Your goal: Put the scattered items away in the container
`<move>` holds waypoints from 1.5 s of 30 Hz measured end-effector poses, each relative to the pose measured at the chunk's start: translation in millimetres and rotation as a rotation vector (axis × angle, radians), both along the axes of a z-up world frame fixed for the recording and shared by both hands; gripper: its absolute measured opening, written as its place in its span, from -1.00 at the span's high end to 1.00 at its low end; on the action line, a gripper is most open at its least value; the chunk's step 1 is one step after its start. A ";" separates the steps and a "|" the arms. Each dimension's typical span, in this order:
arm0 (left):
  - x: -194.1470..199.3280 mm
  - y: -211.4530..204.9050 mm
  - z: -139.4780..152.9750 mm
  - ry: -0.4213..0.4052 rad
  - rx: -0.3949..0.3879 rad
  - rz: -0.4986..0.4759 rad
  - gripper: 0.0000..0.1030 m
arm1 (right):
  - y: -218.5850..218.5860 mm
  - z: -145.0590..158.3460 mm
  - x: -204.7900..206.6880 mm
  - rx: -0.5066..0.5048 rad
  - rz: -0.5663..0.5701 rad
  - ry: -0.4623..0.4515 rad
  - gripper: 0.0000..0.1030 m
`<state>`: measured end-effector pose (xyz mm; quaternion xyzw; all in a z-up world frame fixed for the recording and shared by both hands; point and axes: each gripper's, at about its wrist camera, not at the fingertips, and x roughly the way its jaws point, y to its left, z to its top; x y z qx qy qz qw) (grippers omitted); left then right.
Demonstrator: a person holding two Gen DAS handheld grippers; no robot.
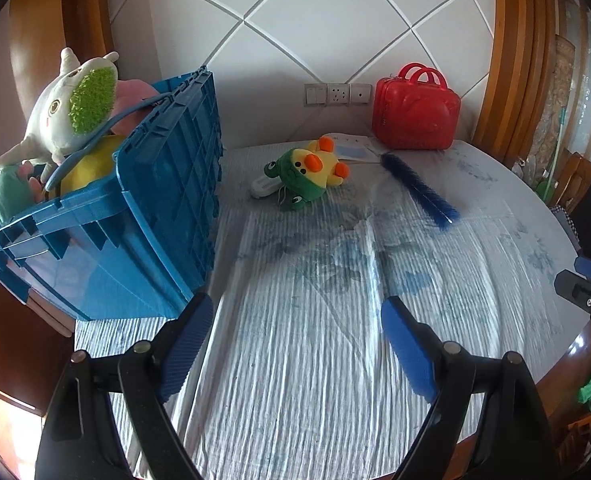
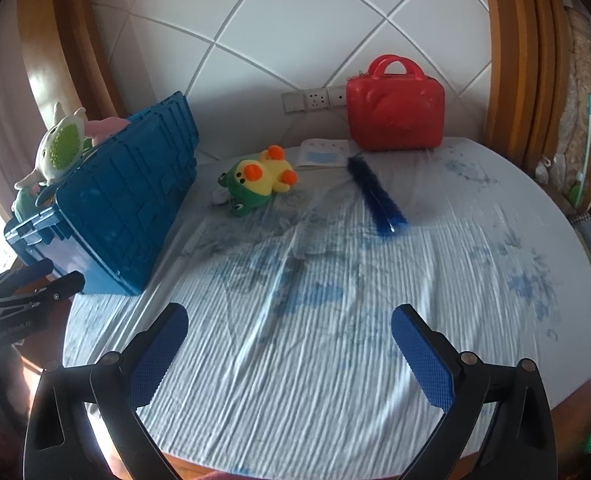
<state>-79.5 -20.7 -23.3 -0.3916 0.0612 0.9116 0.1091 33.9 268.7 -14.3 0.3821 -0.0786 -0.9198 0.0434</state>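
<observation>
Both grippers hover over the blue-patterned tablecloth (image 2: 315, 380): left gripper (image 1: 295, 344) and right gripper (image 2: 289, 354) each with fingers apart, nothing between them. The blue crate (image 1: 167, 216) sits at table's left edge, already heaped with plush toys (image 1: 71, 112). The yellow duck plush (image 1: 311, 172) and blue bottle brush (image 1: 419, 188) lie loose beyond, near the red case (image 1: 415, 116).

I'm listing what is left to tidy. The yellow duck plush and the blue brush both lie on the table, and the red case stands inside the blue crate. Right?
Not quite. The red case stands on the table by the wall, apart from the blue crate, as the right wrist view shows. The yellow duck plush and blue brush do lie on the table.
</observation>
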 end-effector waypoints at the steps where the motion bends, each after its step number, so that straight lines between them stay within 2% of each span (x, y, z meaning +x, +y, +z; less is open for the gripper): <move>1: -4.0 2.7 -2.4 -0.008 -0.002 -0.002 -0.67 | 2.1 -1.8 -2.7 -0.003 0.000 -0.005 -1.00; 6: -26.6 11.6 -5.4 -0.009 0.009 -0.017 -0.67 | 8.9 -5.2 -19.9 0.001 -0.008 -0.018 -1.00; 14: -74.3 15.9 -6.8 0.000 0.046 -0.050 -0.67 | 12.9 6.3 -60.7 0.041 -0.048 0.004 -1.00; 18: -98.7 17.0 -9.5 -0.016 0.063 -0.037 -0.67 | 11.1 7.7 -78.9 0.050 -0.052 -0.001 -1.00; 25: -121.7 33.0 -21.4 -0.055 0.040 -0.008 -0.67 | 26.7 -1.9 -111.6 0.047 -0.040 -0.038 -1.00; 32: -144.3 51.0 -37.0 -0.108 0.021 0.122 -0.67 | 50.2 -25.0 -161.4 0.037 0.073 -0.094 -1.00; 37: -166.2 67.0 -47.9 -0.127 -0.024 0.212 -0.67 | 66.8 -33.1 -202.8 0.043 0.163 -0.102 -1.00; 45: -224.9 76.2 -59.7 -0.183 0.059 0.244 -0.67 | 72.3 -53.4 -274.2 0.030 0.248 -0.134 -1.00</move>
